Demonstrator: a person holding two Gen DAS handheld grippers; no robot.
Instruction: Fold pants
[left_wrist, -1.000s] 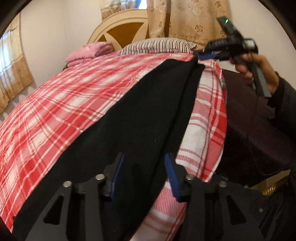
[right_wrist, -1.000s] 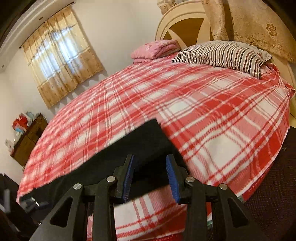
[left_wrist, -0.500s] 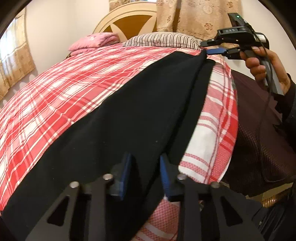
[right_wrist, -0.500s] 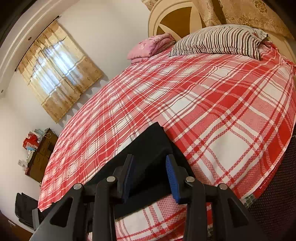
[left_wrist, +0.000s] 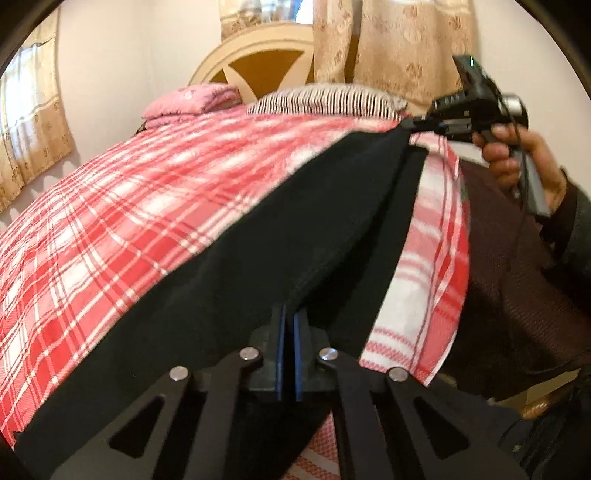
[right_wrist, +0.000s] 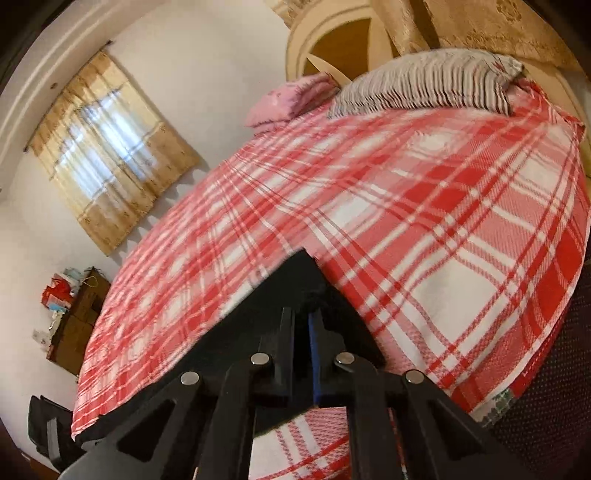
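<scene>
Two grippers have each just closed on the black pants (left_wrist: 236, 273), which lie stretched along the near edge of a bed under a red-and-white plaid blanket (left_wrist: 122, 206).

Nearest in the left wrist view, the left gripper (left_wrist: 289, 325) has its blue-padded fingers (left_wrist: 281, 354) pinched together on a raised fold of the dark cloth. From there the pants run away up the blanket to their far end, where the right gripper (left_wrist: 417, 124), held in a person's hand (left_wrist: 524, 162), clamps the corner.

In the right wrist view, that right gripper (right_wrist: 301, 325) shows its fingers (right_wrist: 314, 354) pressed onto the black cloth, whose pointed corner (right_wrist: 301, 266) pokes out just ahead of them.

Farther back, a striped pillow (right_wrist: 428, 79) and a pink folded blanket (right_wrist: 291, 99) sit against the cream headboard (left_wrist: 258, 59). Beige curtains (right_wrist: 110, 158) cover a window on the far wall.
</scene>
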